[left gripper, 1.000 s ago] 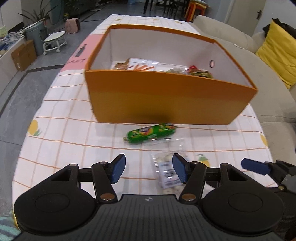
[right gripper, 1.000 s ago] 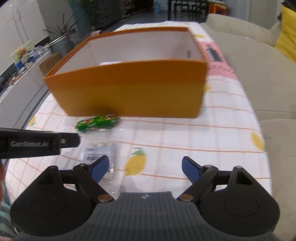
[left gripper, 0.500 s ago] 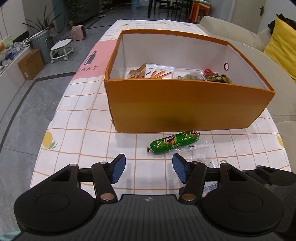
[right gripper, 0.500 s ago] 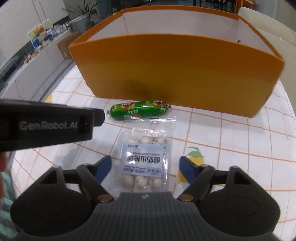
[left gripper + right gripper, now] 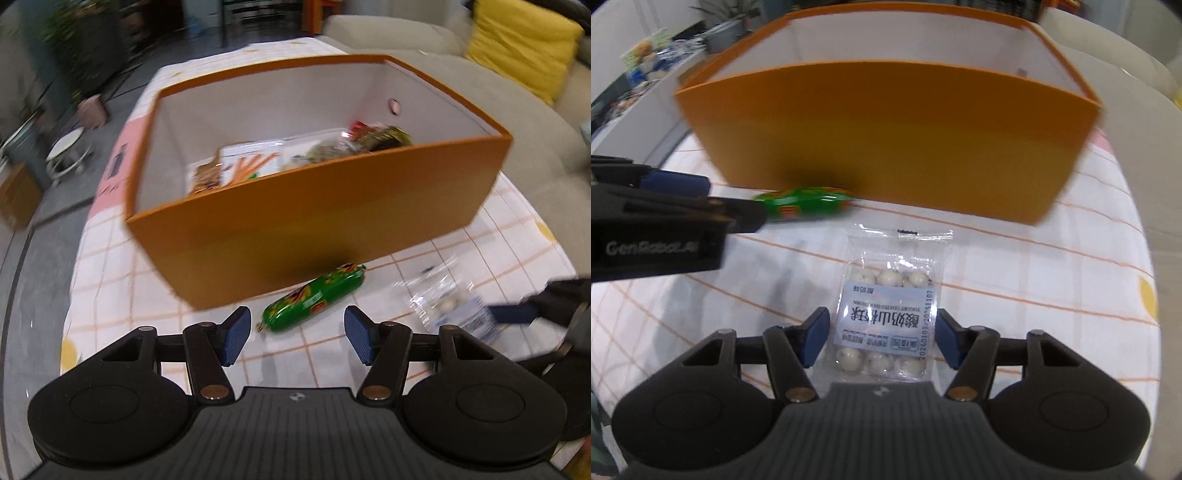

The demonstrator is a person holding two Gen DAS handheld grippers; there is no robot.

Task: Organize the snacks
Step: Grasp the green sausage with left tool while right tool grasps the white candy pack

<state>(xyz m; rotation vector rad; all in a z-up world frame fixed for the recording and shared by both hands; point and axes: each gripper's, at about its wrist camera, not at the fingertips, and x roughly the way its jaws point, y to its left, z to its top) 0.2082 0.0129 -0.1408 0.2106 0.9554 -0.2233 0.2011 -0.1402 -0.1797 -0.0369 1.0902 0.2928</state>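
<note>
An orange box (image 5: 332,206) with several snacks inside stands on the checked tablecloth; it also shows in the right wrist view (image 5: 886,122). A green sausage (image 5: 314,297) lies in front of it, just ahead of my open left gripper (image 5: 297,334). A clear bag of white yogurt balls (image 5: 886,314) lies flat on the cloth between the fingers of my right gripper (image 5: 881,339), which is open around it. The bag shows blurred in the left wrist view (image 5: 447,306). The sausage shows in the right wrist view (image 5: 805,203), partly behind the left gripper.
A beige sofa (image 5: 535,122) with a yellow cushion (image 5: 517,40) runs along the table's right side. A stool (image 5: 68,155) and a cardboard box (image 5: 16,195) stand on the floor to the left. The table edge is close on both sides.
My right gripper has moved forward so its fingers now flank the bag, narrowing around it. My left gripper has swung toward the green sausage, which now lies just ahead between its fingers.
</note>
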